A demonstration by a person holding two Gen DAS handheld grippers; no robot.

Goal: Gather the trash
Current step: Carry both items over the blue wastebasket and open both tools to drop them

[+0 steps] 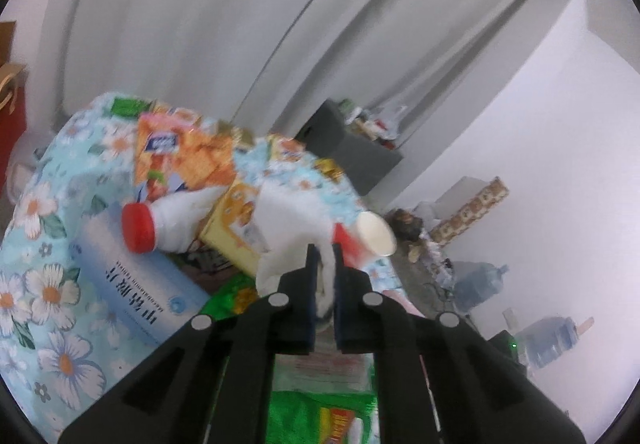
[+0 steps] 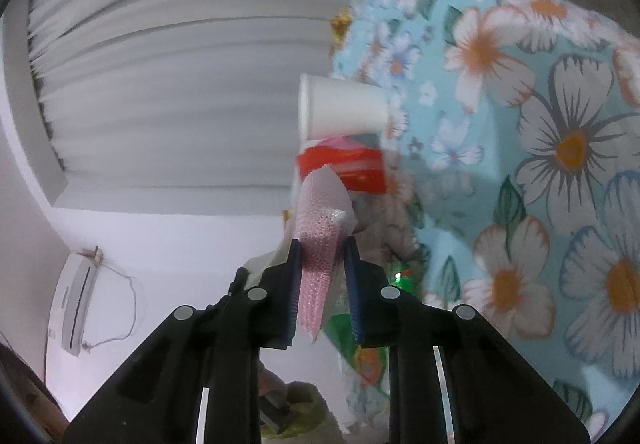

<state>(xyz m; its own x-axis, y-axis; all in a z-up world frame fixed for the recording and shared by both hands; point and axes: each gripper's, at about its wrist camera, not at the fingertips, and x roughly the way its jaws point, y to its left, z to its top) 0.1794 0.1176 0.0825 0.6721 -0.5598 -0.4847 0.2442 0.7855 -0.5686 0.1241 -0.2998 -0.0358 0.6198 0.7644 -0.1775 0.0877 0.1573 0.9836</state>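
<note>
Both tongs are closed on trash: the left tongs (image 1: 325, 256) pinch a crumpled white tissue (image 1: 294, 220), and the right tongs (image 2: 322, 250) clamp a strip of pink bubble wrap (image 2: 320, 232) that runs between the pads. Landmark for all positions is the white bottle with red cap (image 1: 164, 222), lying on its side on the floral-cloth bench (image 1: 48, 284). The tissue sits to the right of the bottle, in front of a yellow box (image 1: 232, 228); a white paper cup (image 1: 376, 234) lies on its side further right, with a red carton (image 2: 344, 164) just beside it. An orange cracker packet (image 1: 188, 160) lies behind the bottle, and a pale blue box (image 1: 136, 284) lies below it. Tissue and bubble wrap are judged light, soft and compressible; neither is fragile, but thin tissue may tear, so grip a bunched fold, not a loose edge. Bubble wrap is likely slippery film; hold it across its full width. Blue Chinese characters are printed on the pale blue box, too blurred to read. Other labels are illegible.
</note>
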